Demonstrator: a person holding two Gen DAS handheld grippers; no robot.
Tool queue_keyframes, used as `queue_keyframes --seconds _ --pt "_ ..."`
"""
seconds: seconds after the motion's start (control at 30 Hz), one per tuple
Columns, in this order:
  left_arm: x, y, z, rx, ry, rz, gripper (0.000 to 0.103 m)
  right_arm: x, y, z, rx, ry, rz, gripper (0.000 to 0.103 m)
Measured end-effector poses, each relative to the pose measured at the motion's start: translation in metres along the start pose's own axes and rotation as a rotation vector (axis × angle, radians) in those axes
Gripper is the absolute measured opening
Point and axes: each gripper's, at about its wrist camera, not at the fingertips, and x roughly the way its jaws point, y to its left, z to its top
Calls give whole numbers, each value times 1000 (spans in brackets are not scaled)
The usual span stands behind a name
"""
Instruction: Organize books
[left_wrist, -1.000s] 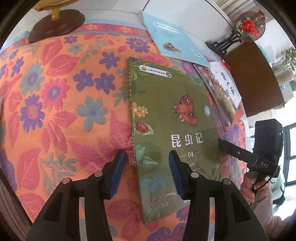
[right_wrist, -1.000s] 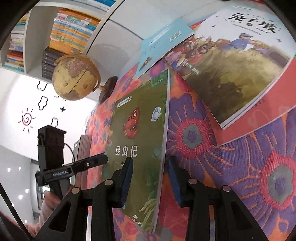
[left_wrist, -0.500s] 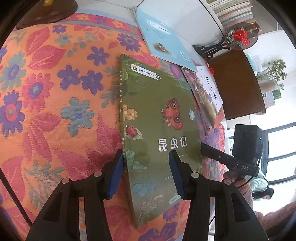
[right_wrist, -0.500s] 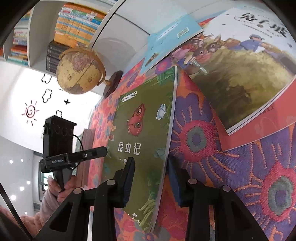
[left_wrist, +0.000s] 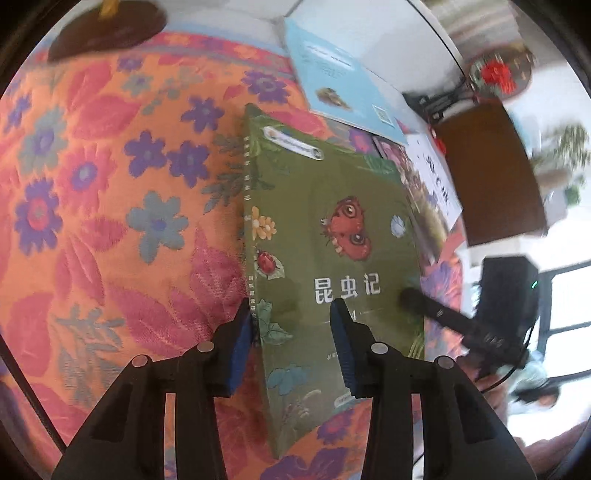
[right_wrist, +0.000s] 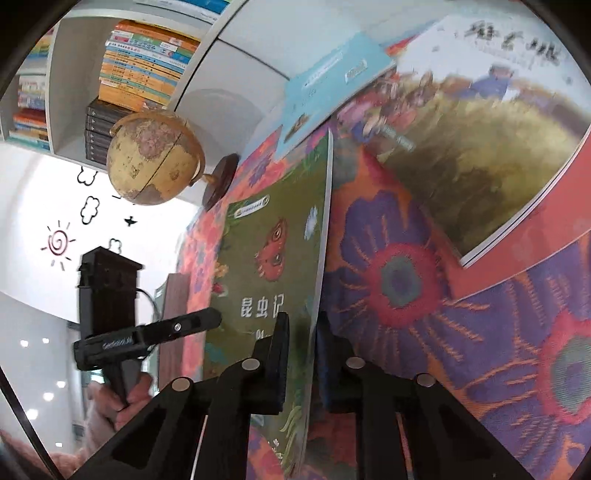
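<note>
Both my grippers just closed in: right gripper (right_wrist: 301, 354) pinches the green insect-cover paperback book's (left_wrist: 332, 258) page edge, left gripper (left_wrist: 291, 343) narrowed around its spine, maybe touching.

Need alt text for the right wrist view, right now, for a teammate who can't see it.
The right tongs are shut on the open edge of the green insect book, which lies on a flowered cloth. The left tongs reach in at its far side; a globe stands behind.
</note>
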Motion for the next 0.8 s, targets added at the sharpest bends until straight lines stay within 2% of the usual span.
queue_keyframes --seconds 0.07,0.2,0.27,0.3,0.37,0.47,0.6,0.67,0.73,0.8 --pt "-1 5 0 -17 -5 -6 30 1 2 0 -21 1 -29 11" --pt "-1 3 0 -27 -23 -27 30 2 -3 1 17 1 -17 11" --pt "8 12 3 -128 -5 -214 30 2 -7 1 33 6 -4 10" --pt "16 18 4 -183 8 -271 27 2 -9 1 33 10 -1 10" --pt "20 17 3 -172 12 -215 15 2 -7 2 27 17 -13 10" --pt "14 7 1 -118 14 -141 15 4 -1 2 13 25 -46 10" --pt "11 -27 0 28 28 72 17 5 22 1 -70 11 -146 10" --pt "11 -34 -1 49 29 134 17 4 33 0 -129 -1 -177 10" --pt "7 -47 -5 105 1 214 17 2 37 -1 -143 -6 -143 10" --pt "4 -59 -11 160 -18 260 17 2 39 -3 -150 -5 -137 10"
